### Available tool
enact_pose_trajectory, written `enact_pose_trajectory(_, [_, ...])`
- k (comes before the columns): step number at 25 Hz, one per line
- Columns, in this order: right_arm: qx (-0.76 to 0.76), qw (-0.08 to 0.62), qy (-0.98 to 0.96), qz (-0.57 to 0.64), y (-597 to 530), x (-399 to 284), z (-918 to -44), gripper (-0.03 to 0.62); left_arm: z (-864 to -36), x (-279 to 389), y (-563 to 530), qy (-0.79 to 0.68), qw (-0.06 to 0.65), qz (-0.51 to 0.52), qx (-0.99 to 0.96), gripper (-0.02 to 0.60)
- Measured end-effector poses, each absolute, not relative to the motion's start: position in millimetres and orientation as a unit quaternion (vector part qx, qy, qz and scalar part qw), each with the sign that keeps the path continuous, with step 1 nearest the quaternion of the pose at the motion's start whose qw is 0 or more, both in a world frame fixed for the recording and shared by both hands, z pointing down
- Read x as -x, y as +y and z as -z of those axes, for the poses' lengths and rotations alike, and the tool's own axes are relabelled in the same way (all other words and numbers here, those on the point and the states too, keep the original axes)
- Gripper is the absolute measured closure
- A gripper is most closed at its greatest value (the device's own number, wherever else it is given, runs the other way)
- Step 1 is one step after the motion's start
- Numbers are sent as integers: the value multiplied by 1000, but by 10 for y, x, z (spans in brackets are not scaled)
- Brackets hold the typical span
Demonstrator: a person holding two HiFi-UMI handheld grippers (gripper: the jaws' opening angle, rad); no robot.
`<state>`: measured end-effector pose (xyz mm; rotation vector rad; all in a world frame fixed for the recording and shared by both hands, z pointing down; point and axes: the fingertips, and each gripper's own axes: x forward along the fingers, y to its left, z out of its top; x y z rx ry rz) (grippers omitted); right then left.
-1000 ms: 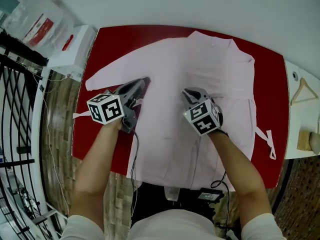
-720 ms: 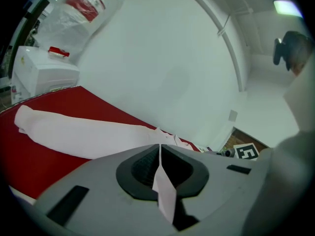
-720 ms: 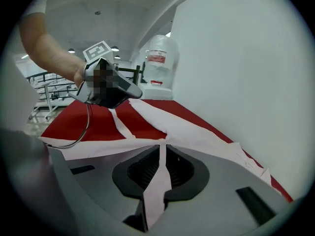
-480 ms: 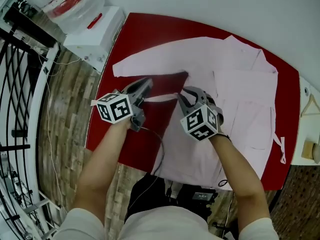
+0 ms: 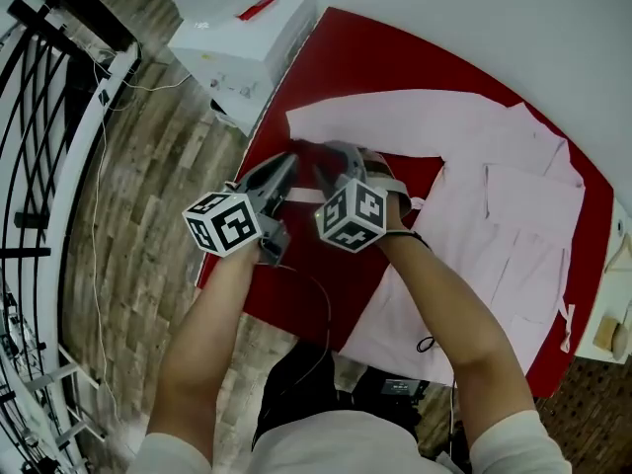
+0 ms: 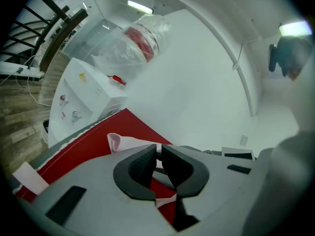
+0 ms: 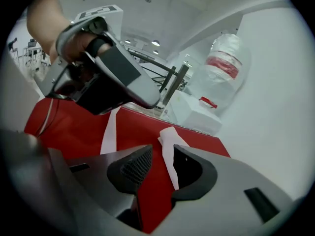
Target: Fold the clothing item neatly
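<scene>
A wood plank floor (image 5: pixel 148 215) and a white wall (image 5: pixel 494 28) frame a red table (image 5: pixel 365 57), with a black railing (image 5: pixel 39 166) off to the left. A pink shirt (image 5: pixel 494 245) lies flat on the right part of the table. Its long axis runs on a slant, collar toward the far right corner and hem toward the person at the near edge. One sleeve (image 5: pixel 395 121) stretches left along the far side, its cuff pointing at the white water dispenser (image 5: pixel 247 47) beside the table's left corner.

A second ago both tongs were over the middle of the shirt. Now they are side by side over bare red table to the left of the body, just on the near side of the sleeve.

The left gripper (image 6: pixel 158 154) is clamped tight on the shirt's thin tie (image 5: pixel 304 196), which runs from its jaws back toward the waist. The right gripper (image 7: pixel 162 163) was nearly closed a second ago. Its jaws have just been opening and now stand partly apart. The sleeve's end shows in the gap ahead of them, but neither pad presses on it.
</scene>
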<state>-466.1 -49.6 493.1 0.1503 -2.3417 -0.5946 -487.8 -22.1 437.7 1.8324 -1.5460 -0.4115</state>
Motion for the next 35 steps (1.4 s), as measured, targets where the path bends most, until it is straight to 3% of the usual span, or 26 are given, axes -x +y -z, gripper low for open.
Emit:
enact_pose_trajectory(9, [-95, 413, -864, 271, -766, 5184, -5409, 484, -4503, 5162, 49, -596, 364, 187, -690, 572])
enact_pose_trajectory(11, [-103, 409, -868, 263, -802, 5189, -5366, 562, -4512, 5143, 55, -587, 372, 195, -692, 572])
enact_pose_trajectory(22, [-124, 343, -910, 198, -884, 4956, -4531, 574, -4432, 4700, -301, -480, 436, 286, -705, 565])
enact_pose_trajectory(30, [-139, 317, -919, 187, -733, 4492, -4179, 576, -4531, 4708, -663, -420, 501, 436, -619, 367])
enact_pose_trajectory(35, [-110, 343, -903, 234, -563, 4299, -4351, 576, -4635, 4921, -729, -437, 494, 452, -600, 354])
